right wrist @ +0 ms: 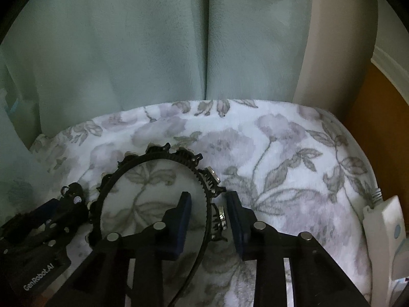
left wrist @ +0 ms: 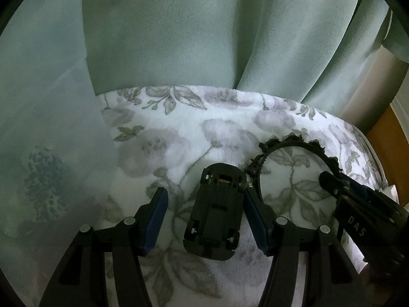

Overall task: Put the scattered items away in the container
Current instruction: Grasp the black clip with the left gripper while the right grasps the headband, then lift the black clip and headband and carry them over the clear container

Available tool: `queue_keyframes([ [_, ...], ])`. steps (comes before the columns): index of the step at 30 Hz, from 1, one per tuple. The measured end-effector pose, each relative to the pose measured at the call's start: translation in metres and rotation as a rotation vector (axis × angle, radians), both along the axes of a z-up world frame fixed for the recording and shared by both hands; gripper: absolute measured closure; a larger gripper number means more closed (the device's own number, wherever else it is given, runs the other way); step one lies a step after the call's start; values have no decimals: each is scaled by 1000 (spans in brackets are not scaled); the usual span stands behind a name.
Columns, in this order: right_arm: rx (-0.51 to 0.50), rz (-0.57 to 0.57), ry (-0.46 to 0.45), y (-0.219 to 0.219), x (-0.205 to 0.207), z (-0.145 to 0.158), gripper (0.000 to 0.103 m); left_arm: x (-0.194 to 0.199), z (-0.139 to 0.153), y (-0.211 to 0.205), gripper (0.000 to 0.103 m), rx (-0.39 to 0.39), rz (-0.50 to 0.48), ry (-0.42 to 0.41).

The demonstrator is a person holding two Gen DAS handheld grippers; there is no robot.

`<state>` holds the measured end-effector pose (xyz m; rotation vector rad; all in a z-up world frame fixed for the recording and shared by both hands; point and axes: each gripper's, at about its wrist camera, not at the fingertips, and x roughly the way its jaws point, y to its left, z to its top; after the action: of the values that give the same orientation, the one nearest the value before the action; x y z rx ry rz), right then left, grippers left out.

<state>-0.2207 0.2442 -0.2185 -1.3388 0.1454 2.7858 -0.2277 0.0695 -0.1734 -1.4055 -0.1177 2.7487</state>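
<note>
A black toy car (left wrist: 214,215) lies wheels-up on the floral blanket (left wrist: 204,117), between the fingers of my left gripper (left wrist: 205,194). That gripper is open: the car sits close against the right pad, with a clear gap to the left pad. A black headband (right wrist: 153,158) with toothed rim and jewelled trim lies beside it on the blanket. My right gripper (right wrist: 208,197) straddles the headband's right side, and its left pad still stands off the band. In the left wrist view the right gripper (left wrist: 329,179) reaches in over the headband (left wrist: 288,151). The car (right wrist: 72,192) also shows at lower left.
Pale green curtains (left wrist: 166,38) hang right behind the blanket's far edge. A white corded device (right wrist: 383,225) lies at the blanket's right edge, beside an orange-brown surface (right wrist: 378,117). No container is in view.
</note>
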Motion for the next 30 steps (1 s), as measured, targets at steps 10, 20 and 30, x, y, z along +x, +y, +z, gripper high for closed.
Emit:
queue_keyframes([
  [10,-22,-31,-9,13,8,1,86,-3,-5,2,57,-31,-4,-14],
  [20,-50,-95,-23,34,44,8,86,6,4,3,68,-3,-10,-37],
  [30,-50,-123,-39,43,94,38,87,52,38,12,68,29,-53,-69],
])
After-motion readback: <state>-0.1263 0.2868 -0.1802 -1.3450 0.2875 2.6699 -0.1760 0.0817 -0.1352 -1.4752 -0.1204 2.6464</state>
